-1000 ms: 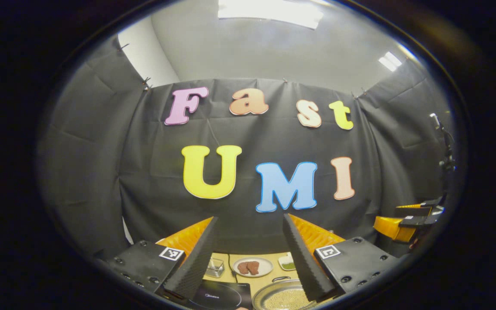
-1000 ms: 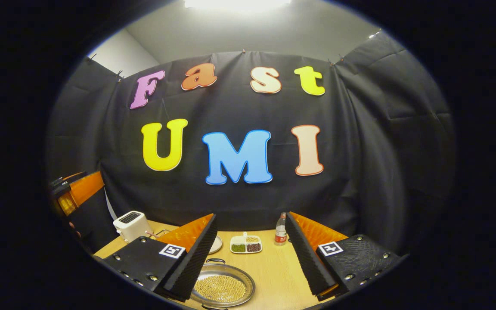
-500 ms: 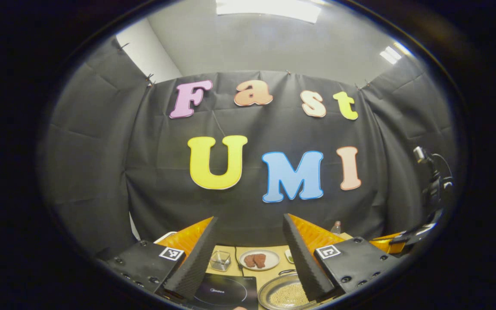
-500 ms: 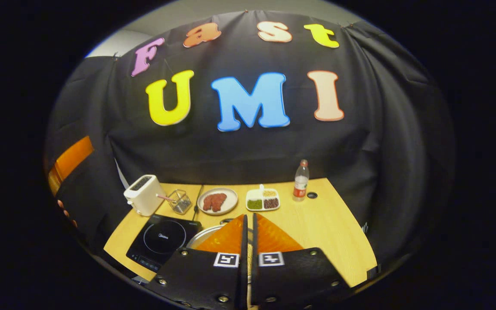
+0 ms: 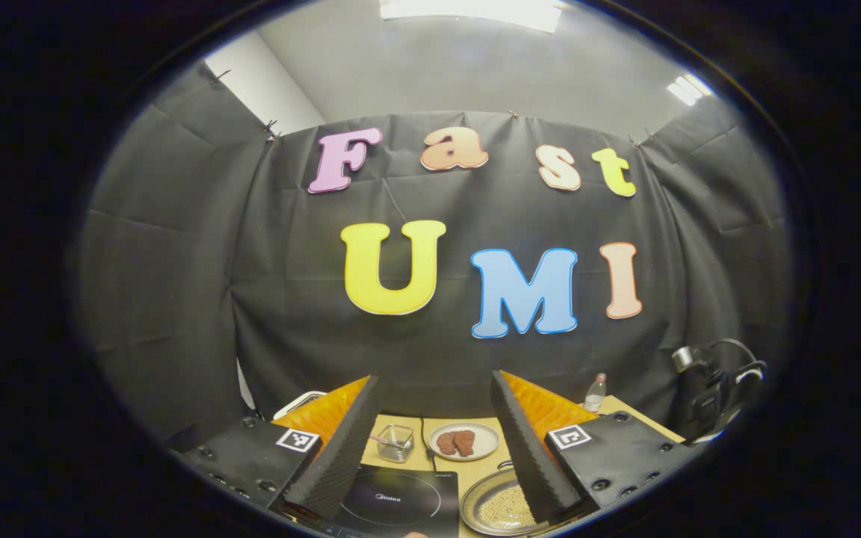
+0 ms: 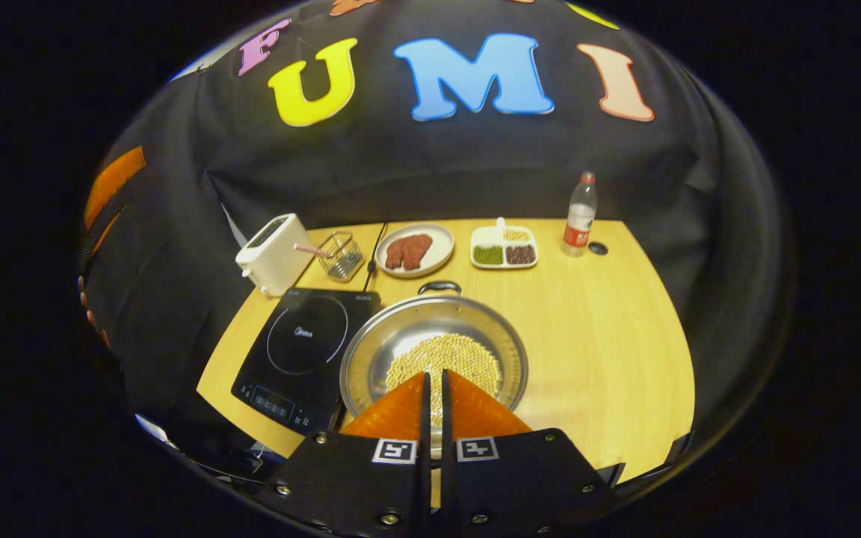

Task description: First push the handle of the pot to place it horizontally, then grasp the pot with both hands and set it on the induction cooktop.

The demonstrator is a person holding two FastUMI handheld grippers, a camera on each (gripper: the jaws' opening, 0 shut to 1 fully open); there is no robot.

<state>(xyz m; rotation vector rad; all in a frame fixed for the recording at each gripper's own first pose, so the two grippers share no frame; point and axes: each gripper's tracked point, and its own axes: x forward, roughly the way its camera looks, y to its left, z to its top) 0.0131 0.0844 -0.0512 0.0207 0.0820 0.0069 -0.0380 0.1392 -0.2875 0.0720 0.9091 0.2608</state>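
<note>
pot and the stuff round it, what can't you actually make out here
- Pot, right gripper view: near rim and any near handle hidden behind the right gripper, which is shut.
- Pot, left gripper view: right side hidden by the open left gripper's finger.
- Induction cooktop: panel markings too small to read.

This is a staged recording booth dressed as a kitchen: black cloth walls hang close around a wooden table (image 6: 610,329). On it an induction cooktop (image 6: 303,347) sits with a toaster (image 6: 272,252) just behind, and a plate of meat (image 6: 413,249) beyond that.
</note>
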